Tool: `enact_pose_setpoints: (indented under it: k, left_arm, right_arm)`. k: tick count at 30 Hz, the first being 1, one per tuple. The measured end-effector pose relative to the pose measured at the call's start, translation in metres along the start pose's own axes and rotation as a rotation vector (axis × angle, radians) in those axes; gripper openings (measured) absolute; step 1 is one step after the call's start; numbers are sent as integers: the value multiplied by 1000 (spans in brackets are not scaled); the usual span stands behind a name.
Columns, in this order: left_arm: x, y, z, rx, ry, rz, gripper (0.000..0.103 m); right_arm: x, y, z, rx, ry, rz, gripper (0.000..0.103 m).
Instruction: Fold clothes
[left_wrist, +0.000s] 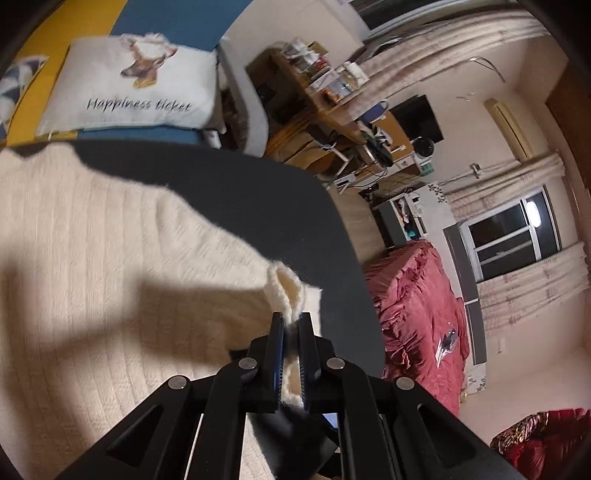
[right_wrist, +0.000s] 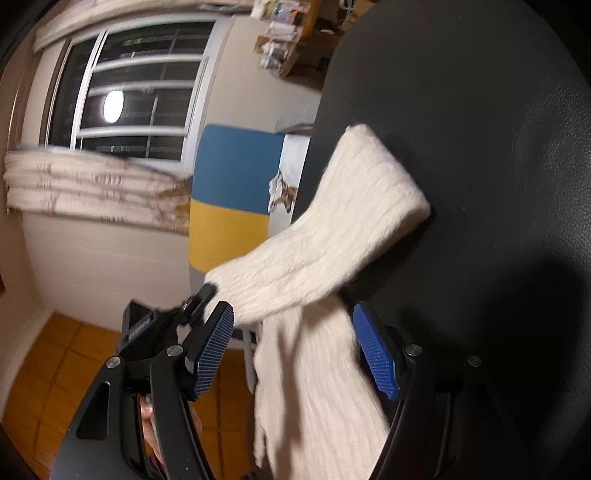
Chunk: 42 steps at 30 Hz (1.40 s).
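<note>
A cream ribbed knit sweater (left_wrist: 110, 258) lies spread over a round black table (left_wrist: 258, 206). My left gripper (left_wrist: 291, 321) is shut on a folded edge of the sweater near the table's rim. In the right wrist view a sleeve of the sweater (right_wrist: 347, 229) stretches across the black table (right_wrist: 480, 147), and more of the knit hangs down between my right gripper's blue pads (right_wrist: 214, 350). My right gripper (right_wrist: 295, 325) is open, with its jaws wide apart on either side of the hanging cloth. The other gripper (right_wrist: 177, 314) shows at the left of this view.
A white deer-print pillow (left_wrist: 133, 85) lies on a blue and yellow sofa (left_wrist: 162, 18) behind the table. A bed with a red cover (left_wrist: 417, 306), a cluttered wooden desk (left_wrist: 325, 103) and a window (left_wrist: 509, 236) are to the right. Orange floor tiles (right_wrist: 55, 369) lie below.
</note>
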<state>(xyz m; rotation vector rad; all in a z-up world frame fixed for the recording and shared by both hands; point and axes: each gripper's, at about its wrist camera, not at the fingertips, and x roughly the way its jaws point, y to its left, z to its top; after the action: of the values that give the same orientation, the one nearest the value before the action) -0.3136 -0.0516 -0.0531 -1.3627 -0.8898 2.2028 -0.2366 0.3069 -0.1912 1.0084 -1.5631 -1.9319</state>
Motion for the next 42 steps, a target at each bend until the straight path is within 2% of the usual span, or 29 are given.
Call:
enact_pose_setpoints:
  k: [4,14,20,31,35,37,42]
  left_arm:
    - [-10,-8,9,14,-13,-10,6]
    - [-31,-10,18,61,-44,25,6]
    - [-50,17,25,23,-70,68,6]
    - [-80,55,28,8,-117,126,6]
    - [-97,82,26,-44,-147,140,6]
    - [-105,97,25,-72,-157,151,0]
    - [-119,125,25,-107,-178,158,0]
  right_arm:
    - [11,-8,12,93,-25,-1,77]
    - [33,-17,27,184,-90,-12,78]
    - [38,-14,38,178,-109,-22,78]
    - [68,2,48,134,-60,-46,78]
    - [82,7,47,117,-32,-60,78]
    - [88,7,45,112,-22,-67,78]
    - [99,7,42,108,-11,-87,78]
